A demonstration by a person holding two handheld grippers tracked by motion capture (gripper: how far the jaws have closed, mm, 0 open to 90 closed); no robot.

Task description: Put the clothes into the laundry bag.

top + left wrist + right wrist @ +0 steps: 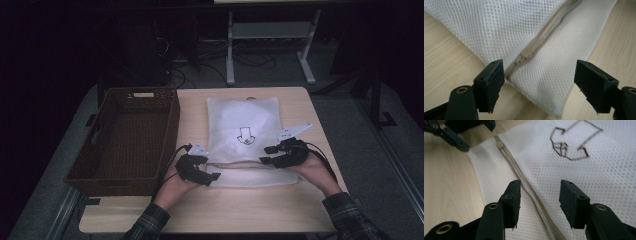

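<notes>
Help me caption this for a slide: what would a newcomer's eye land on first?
First, the white mesh laundry bag lying flat mid-table, a black arrow drawing on it and a zipper across its near end. Next, the left gripper and right gripper, both open, at that end's two corners. Left of the bag stands a dark wicker basket.

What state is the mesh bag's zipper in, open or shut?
Shut, as far as shown: the zipper runs as one closed line across the mesh bag, its pull at the end near the left gripper. No gap shows.
</notes>
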